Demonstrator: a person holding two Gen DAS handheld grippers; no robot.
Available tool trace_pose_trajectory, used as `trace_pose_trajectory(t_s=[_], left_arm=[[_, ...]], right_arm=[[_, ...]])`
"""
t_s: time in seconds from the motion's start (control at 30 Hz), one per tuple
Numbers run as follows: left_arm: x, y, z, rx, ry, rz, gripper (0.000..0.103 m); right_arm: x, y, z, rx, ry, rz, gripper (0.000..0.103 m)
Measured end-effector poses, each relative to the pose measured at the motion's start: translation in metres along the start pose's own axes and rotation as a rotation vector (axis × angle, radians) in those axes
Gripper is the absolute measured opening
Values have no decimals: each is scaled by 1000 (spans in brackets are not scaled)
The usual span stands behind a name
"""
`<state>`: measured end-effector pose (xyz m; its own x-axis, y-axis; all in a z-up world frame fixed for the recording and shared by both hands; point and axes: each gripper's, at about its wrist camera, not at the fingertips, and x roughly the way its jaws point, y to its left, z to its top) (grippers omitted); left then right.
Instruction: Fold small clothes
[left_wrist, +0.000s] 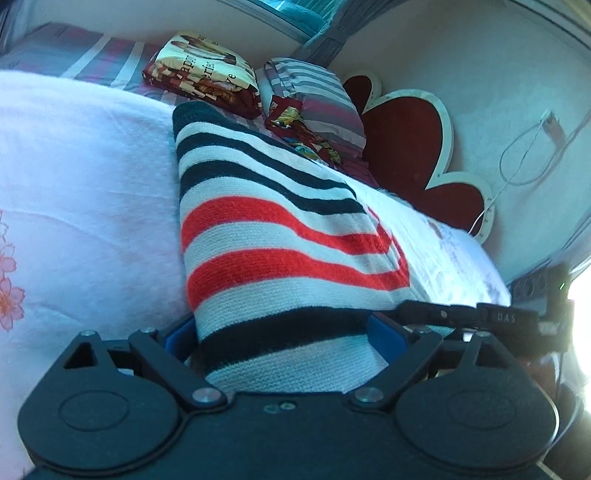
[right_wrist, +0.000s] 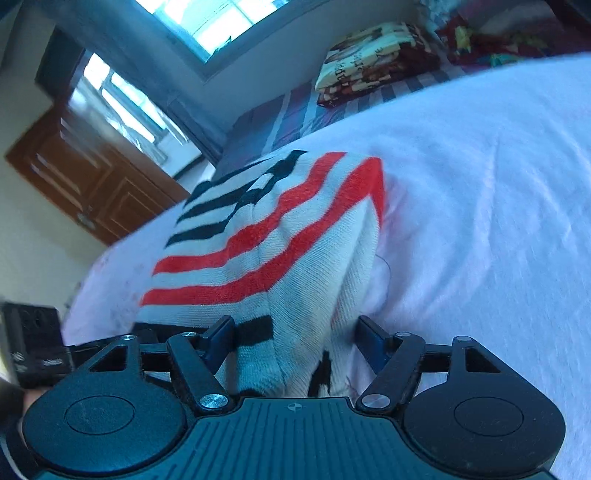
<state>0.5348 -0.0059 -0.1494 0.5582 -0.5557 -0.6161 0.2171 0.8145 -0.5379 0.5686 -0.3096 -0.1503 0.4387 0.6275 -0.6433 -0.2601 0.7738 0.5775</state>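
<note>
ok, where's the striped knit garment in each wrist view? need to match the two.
Left wrist: striped knit garment fills the centre, running from mid-frame down between the left gripper fingers.
Right wrist: it lies centre-left, its near end between the right gripper fingers.
Shared landmark: printed folded blanket, upper centre-left in the left view, upper right in the right view.

Both wrist cameras sit low and very near the striped knit garment (left_wrist: 280, 236), left view facing the heart-shaped headboard (left_wrist: 413, 155), right view facing the wooden door (right_wrist: 92, 177) (somewhat blurred), sharing garment and pale blanket (right_wrist: 480, 184).
</note>
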Motion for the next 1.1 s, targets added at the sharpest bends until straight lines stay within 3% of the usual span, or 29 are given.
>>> trace_pose_trajectory(t_s=[0.07,0.1,0.13,0.2,0.23,0.33,0.43,0.8,1.1], left_arm=[[2,-5,0,14,3,23,91],[3,-7,1,17,5,31,91],[3,-9,1,28,8,47,84],[4,-15,2,58,16,69,75],[3,-16,3,63,18,73,72],[-2,-21,4,90,8,87,59],[-6,-28,3,129,2,96,54],[-38,-36,-3,199,-34,78,51],[-121,14,-6,177,-97,98,51]], right_arm=[[7,10,0,-39,4,-33,71],[8,14,-1,-62,5,-48,64],[9,17,-3,-82,5,-65,61],[8,21,-6,-96,2,-64,41],[10,25,-7,-99,-1,-54,39],[15,44,-14,-162,-19,-113,36],[17,67,-22,-242,-50,-162,34],[14,131,-41,-371,-117,-188,33],[46,227,-61,-451,-156,-119,33]])
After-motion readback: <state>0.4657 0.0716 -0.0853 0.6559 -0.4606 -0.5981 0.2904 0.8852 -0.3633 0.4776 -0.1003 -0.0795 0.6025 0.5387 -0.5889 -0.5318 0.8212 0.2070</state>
